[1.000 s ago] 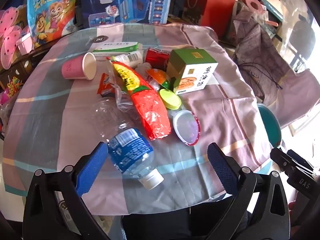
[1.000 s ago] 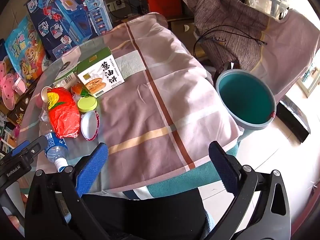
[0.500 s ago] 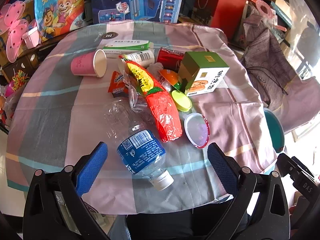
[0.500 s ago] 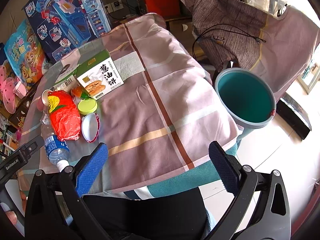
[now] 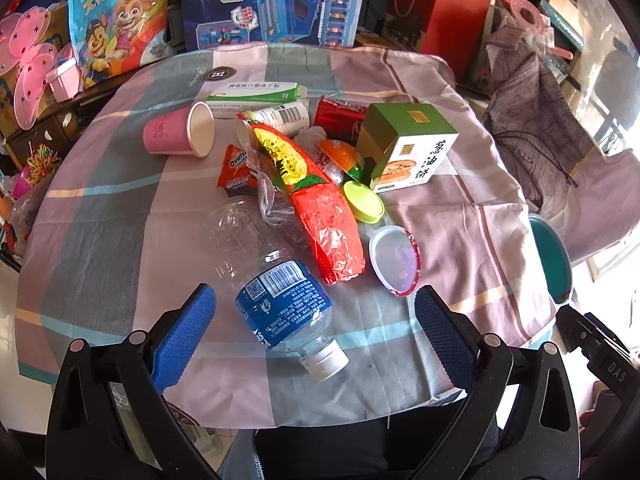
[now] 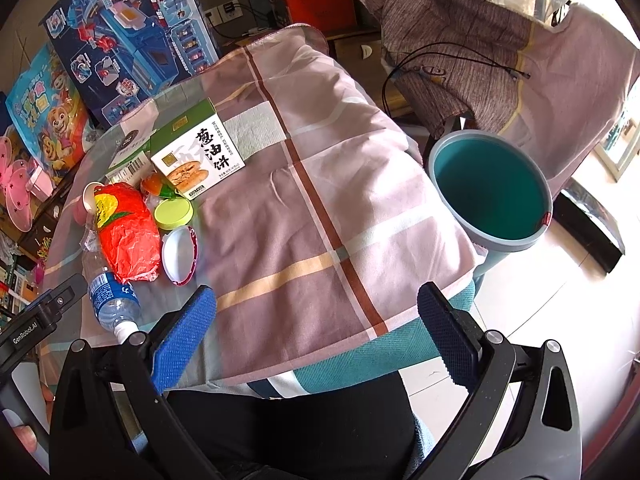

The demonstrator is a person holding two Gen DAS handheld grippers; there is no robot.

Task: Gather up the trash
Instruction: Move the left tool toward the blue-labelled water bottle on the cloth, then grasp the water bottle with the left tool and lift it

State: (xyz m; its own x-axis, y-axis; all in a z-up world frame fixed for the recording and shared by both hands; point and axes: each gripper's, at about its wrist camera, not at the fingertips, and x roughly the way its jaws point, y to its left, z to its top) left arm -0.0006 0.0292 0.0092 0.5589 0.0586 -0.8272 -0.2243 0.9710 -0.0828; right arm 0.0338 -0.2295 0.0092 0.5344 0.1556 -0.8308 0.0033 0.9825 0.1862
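Trash lies on the checked tablecloth (image 5: pixel 120 240): a clear water bottle (image 5: pixel 276 292) with a blue label lying cap toward me, a red-orange snack bag (image 5: pixel 320 208), a clear lid with a red rim (image 5: pixel 394 260), a yellow-green lid (image 5: pixel 363 201), a pink paper cup (image 5: pixel 176 136) on its side, a green and white box (image 5: pixel 404 148) and a red can (image 5: pixel 340 118). My left gripper (image 5: pixel 314 320) is open and empty above the bottle's neck. My right gripper (image 6: pixel 316 322) is open and empty over the table's near edge. A teal bin (image 6: pixel 490 192) stands right of the table.
Toy boxes (image 5: pixel 272 0), a cartoon gift bag (image 5: pixel 116 16) and pink butterfly wings (image 5: pixel 28 68) stand behind the table. A chair draped with grey cloth (image 6: pixel 460 52) and a black cable stands beyond the bin. The left gripper's body (image 6: pixel 36 324) shows in the right wrist view.
The left gripper has moved over the table so the bottle and the trash pile sit more centred between its fingers. The right gripper has barely moved.
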